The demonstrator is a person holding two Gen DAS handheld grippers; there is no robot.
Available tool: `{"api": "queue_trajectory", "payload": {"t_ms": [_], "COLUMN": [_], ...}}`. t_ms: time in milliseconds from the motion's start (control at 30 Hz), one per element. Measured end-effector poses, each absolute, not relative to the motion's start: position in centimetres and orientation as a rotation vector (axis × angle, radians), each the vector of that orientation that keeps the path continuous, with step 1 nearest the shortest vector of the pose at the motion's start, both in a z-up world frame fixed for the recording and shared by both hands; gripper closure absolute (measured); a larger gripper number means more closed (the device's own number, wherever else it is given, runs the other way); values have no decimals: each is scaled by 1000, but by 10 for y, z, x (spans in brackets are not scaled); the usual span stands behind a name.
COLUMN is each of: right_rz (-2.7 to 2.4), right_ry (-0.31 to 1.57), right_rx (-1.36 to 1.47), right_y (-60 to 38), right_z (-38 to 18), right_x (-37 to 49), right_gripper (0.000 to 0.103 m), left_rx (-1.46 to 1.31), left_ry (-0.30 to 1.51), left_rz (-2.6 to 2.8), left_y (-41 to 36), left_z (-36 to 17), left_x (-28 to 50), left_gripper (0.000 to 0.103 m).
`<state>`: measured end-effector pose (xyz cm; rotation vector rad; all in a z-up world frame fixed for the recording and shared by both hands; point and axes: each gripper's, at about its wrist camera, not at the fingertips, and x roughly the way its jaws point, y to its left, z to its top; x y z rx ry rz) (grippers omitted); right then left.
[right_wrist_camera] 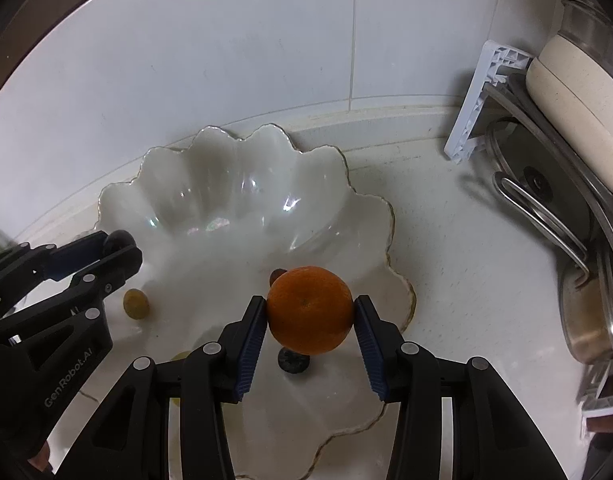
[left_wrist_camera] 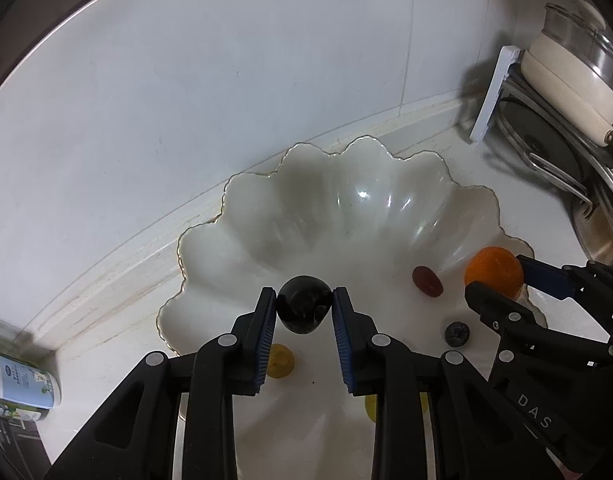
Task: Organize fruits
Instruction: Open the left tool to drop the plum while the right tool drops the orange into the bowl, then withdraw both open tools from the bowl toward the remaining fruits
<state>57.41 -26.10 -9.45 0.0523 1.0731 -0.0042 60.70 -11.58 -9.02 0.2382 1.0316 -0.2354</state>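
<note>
A white scalloped bowl (left_wrist_camera: 242, 220) with a gold rim stands on the counter against the tiled wall; it also shows in the right wrist view (right_wrist_camera: 178, 184). My left gripper (left_wrist_camera: 304, 304) is shut on a dark plum (left_wrist_camera: 303, 309) and holds it over the bowl's near side. My right gripper (right_wrist_camera: 309, 312) is shut on an orange (right_wrist_camera: 309, 309) above the bowl's right edge. Inside the bowl lie a red date (left_wrist_camera: 426, 281), a blueberry (left_wrist_camera: 457, 333) and a yellow-green grape (left_wrist_camera: 280, 361). Another yellow fruit (left_wrist_camera: 370, 407) is partly hidden behind my left fingers.
A dish rack at the right holds a cream pot with a glass lid (right_wrist_camera: 574, 92), a pan lid (right_wrist_camera: 538, 184) and a steel pan (right_wrist_camera: 586, 320). A white plastic bracket (right_wrist_camera: 474, 108) leans beside it. A labelled bottle (left_wrist_camera: 20, 384) lies at the left.
</note>
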Motion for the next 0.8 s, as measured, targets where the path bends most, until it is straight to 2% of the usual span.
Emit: {"api": "queue_trajectory", "payload": {"t_ms": [33, 67, 100, 233, 800], "right_rz": [-7, -9, -14, -39, -36], "right_ry": [1075, 1079, 1077, 1054, 930], "right_rx": [51, 52, 55, 37, 73], "right_y": [-261, -261, -262, -263, -263], "right_z": [-95, -96, -95, -89, -45], "right_x": [574, 575, 575, 573, 527], "right_gripper": [56, 56, 55, 48, 48], "left_rx": [238, 242, 248, 255, 217], "left_ry": [1035, 1036, 1030, 1019, 898], "left_rz": [-233, -226, -214, -198, -218], "left_y": [-115, -115, -114, -111, -91], "left_z": [-91, -91, -90, -87, -39], "left_x": [608, 608, 607, 606, 557], "left_gripper": [67, 54, 46, 46, 46]}}
